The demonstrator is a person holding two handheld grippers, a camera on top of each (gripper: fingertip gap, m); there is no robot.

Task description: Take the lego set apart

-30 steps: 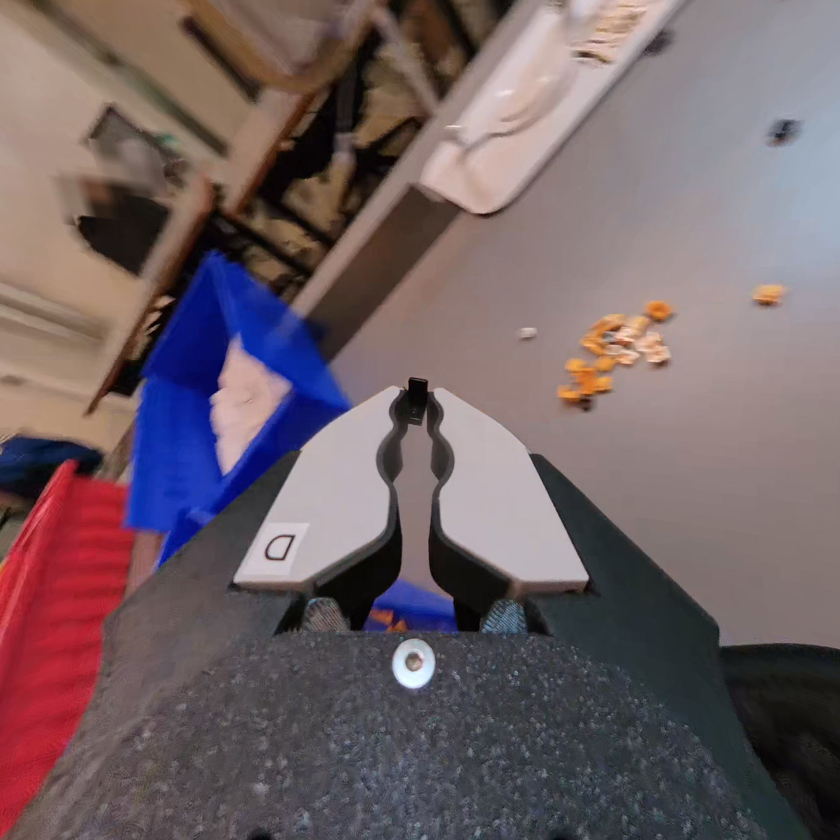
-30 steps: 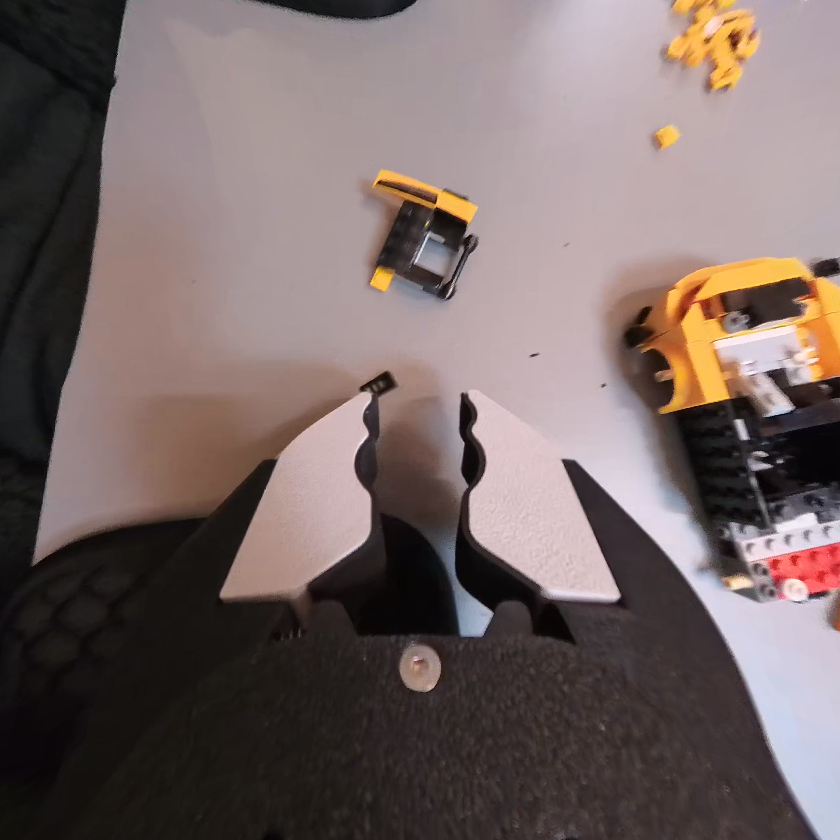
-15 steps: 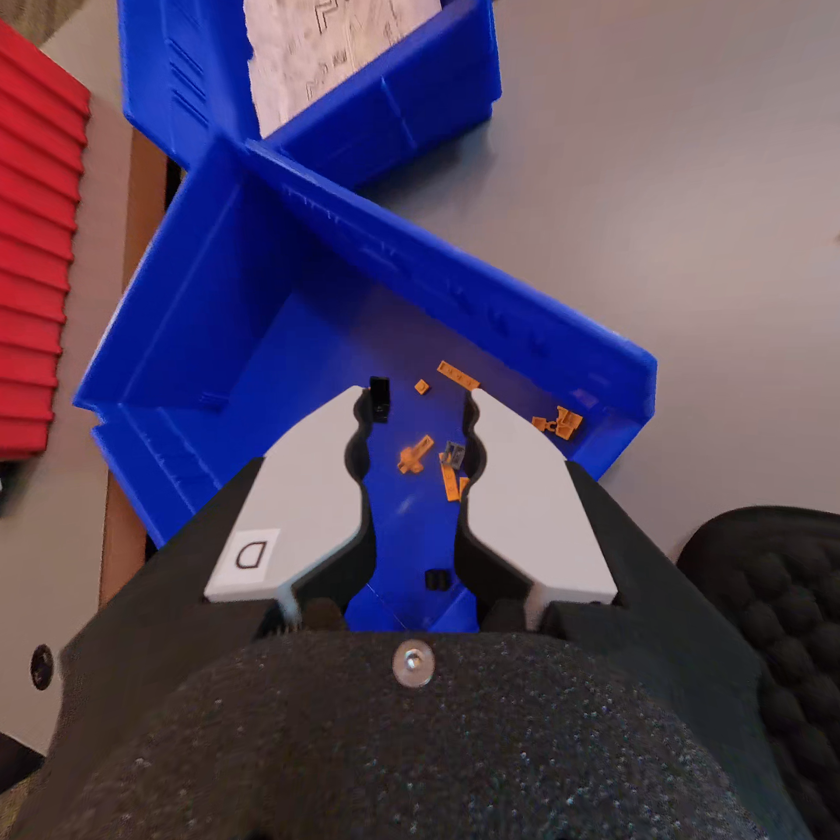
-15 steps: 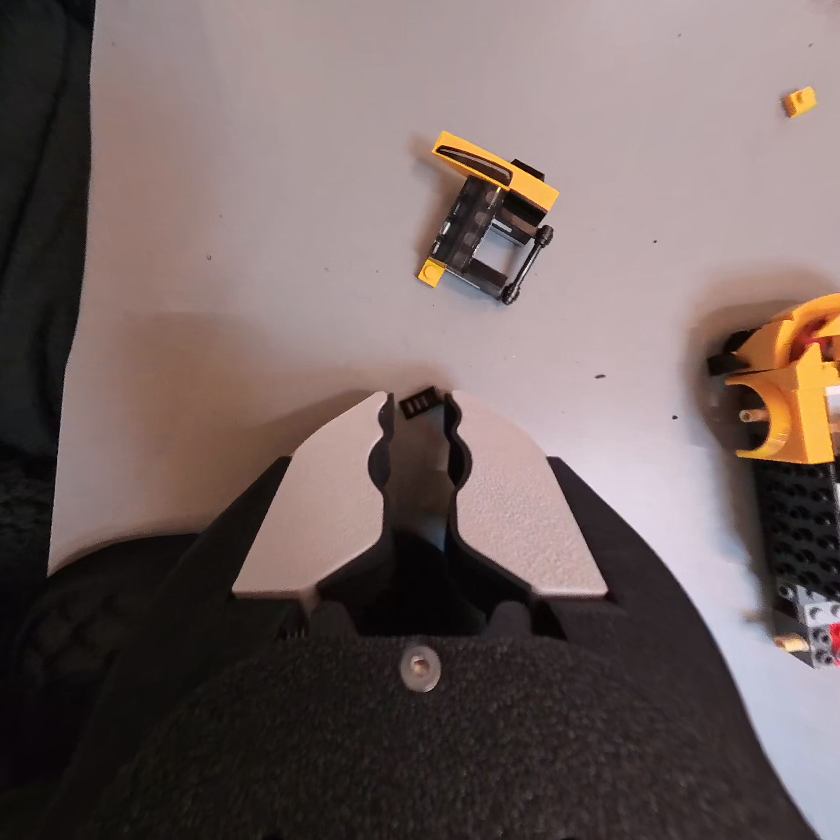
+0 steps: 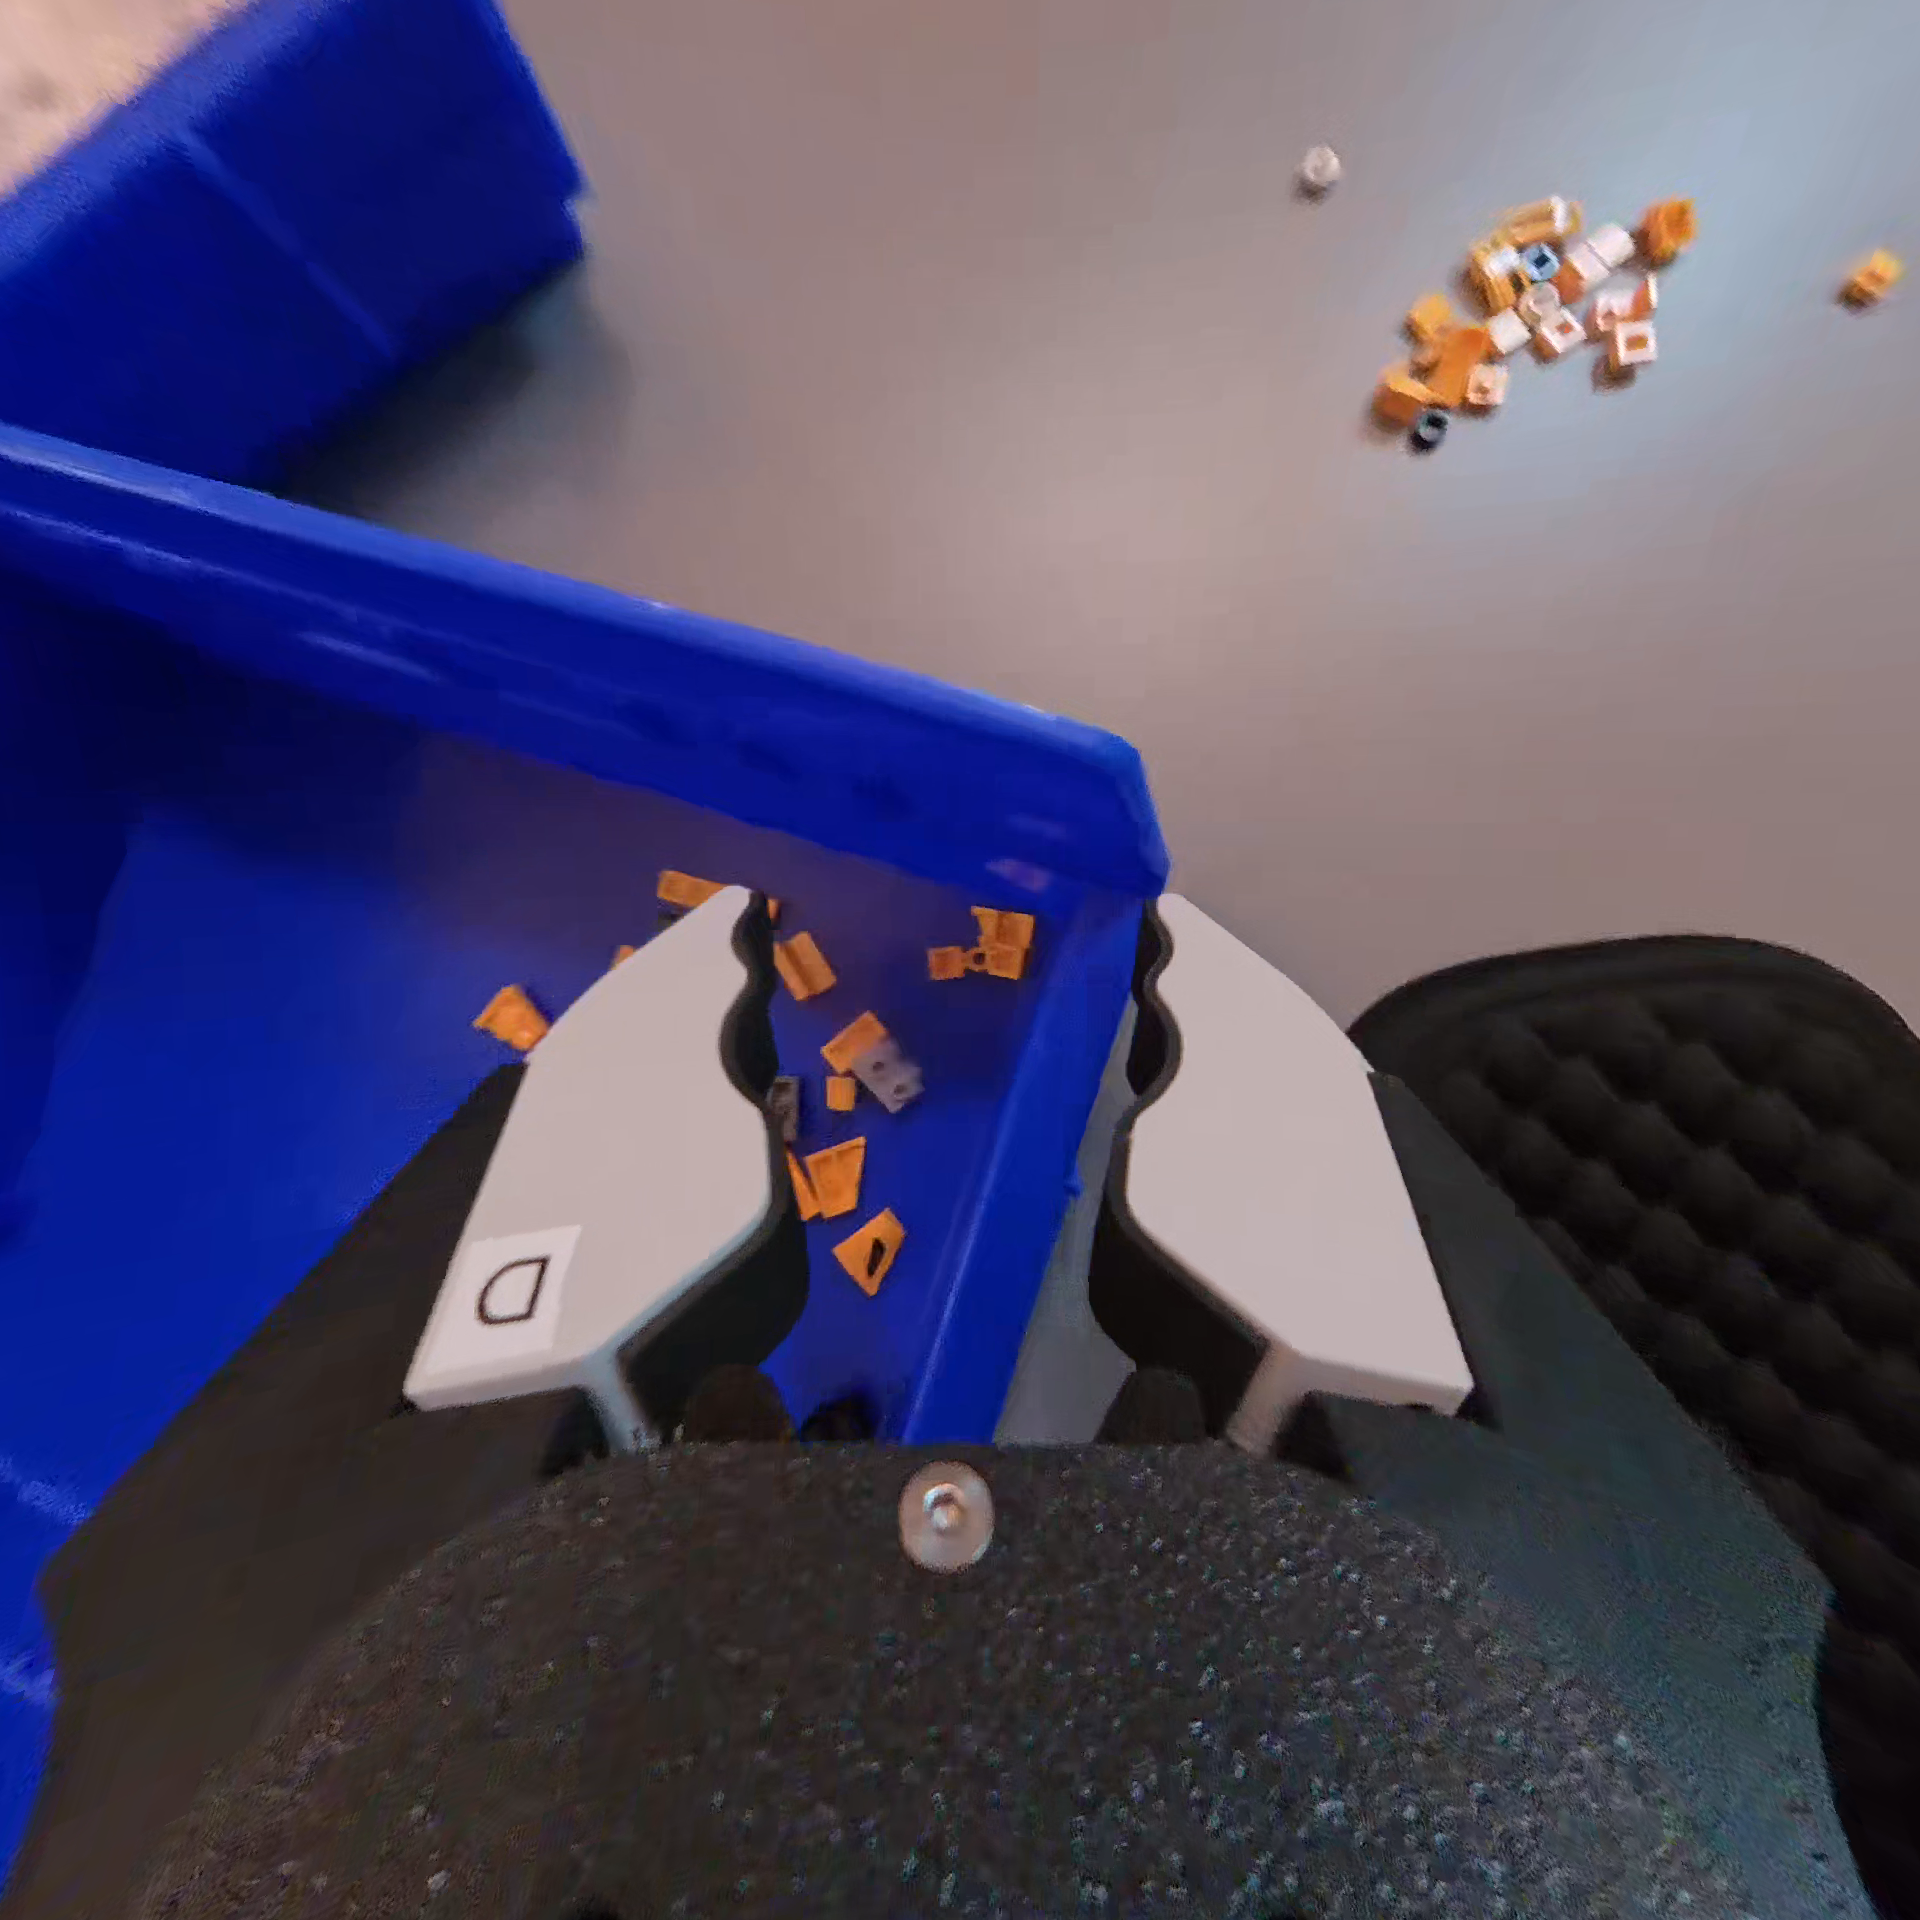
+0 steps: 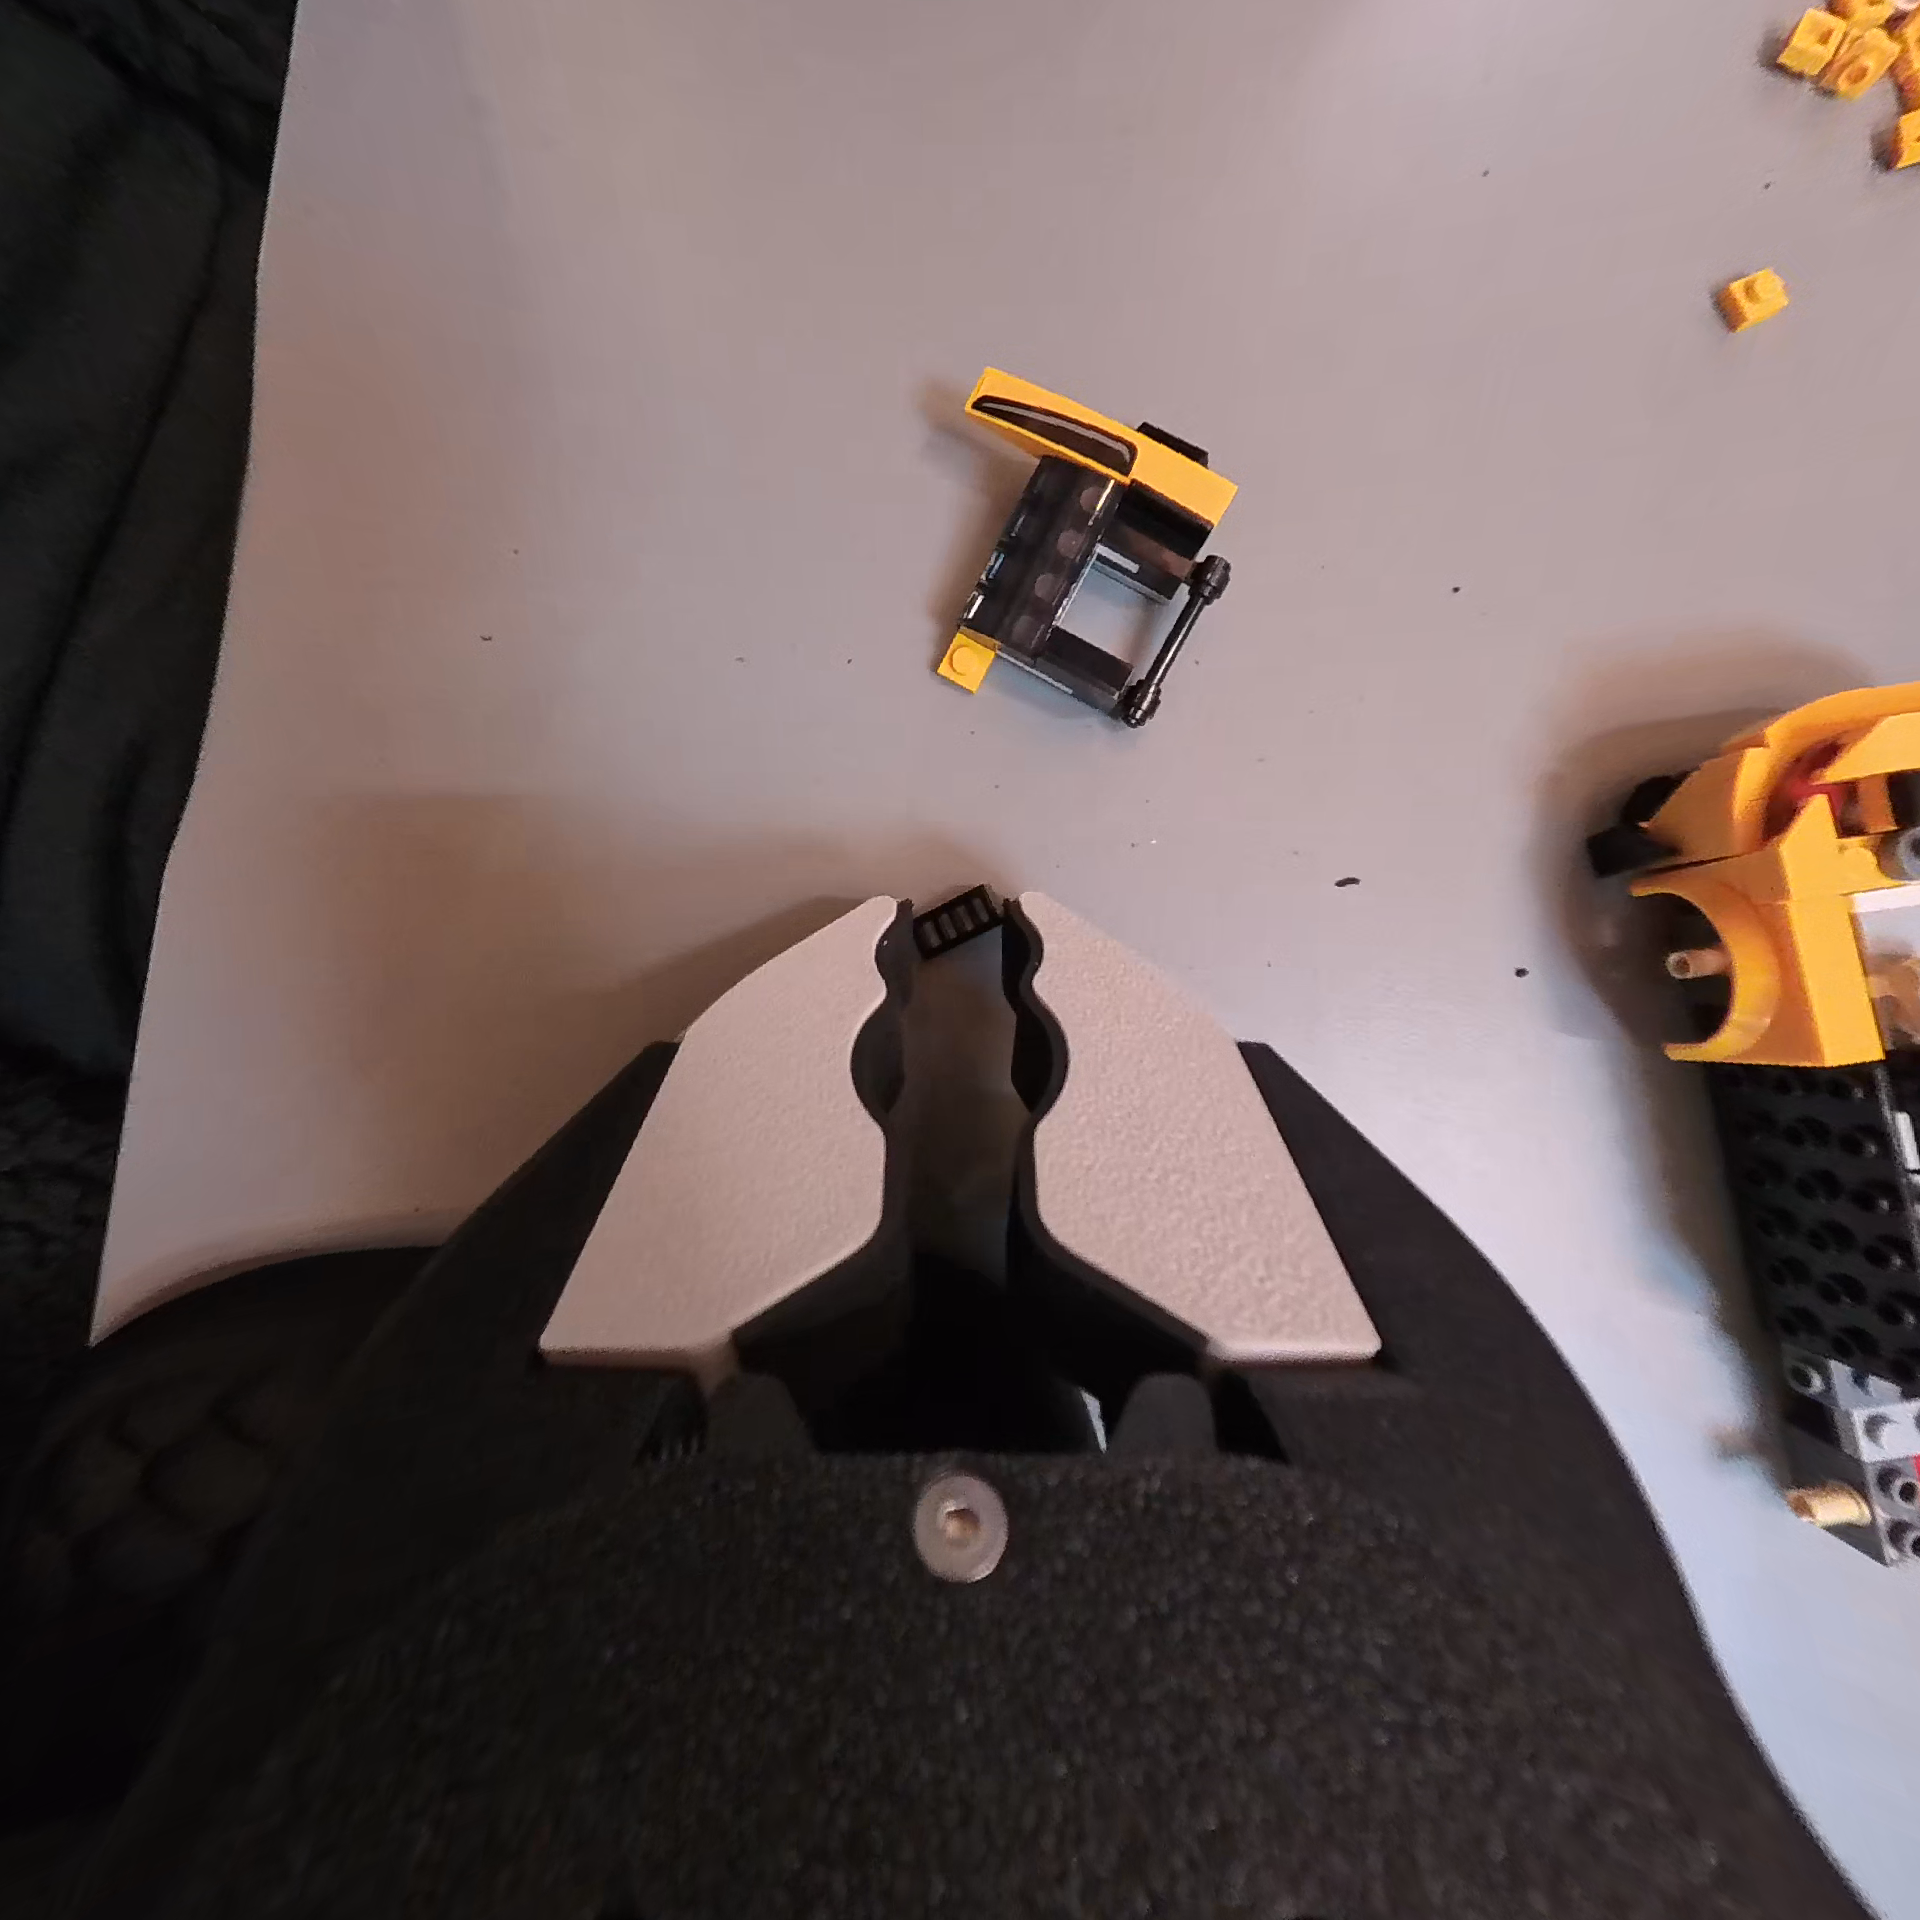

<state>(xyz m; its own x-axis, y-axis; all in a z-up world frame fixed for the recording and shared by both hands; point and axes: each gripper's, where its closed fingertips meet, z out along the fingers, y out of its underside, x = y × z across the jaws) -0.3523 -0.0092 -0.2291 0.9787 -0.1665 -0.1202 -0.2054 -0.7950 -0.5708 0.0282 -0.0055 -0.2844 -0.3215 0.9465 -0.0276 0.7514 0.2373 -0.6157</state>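
The right gripper (image 6: 958, 914) is pinching a small black grille piece (image 6: 953, 921) crosswise at its fingertips, above the grey bench (image 6: 623, 416). The left gripper (image 5: 948, 914) is hanging wide open and empty, straddling the blue bin (image 5: 582, 665) wall. The lego set (image 6: 1797, 1049) is lying to the right.

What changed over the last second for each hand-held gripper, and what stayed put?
The left hand-held gripper swung from above the table to over the blue bin, opened and let go of its small black piece; its fingers are now wide apart. The right hand-held gripper closed on a small black grille piece. The yellow-and-black cab piece, the main model and the loose yellow bricks stayed on the table.
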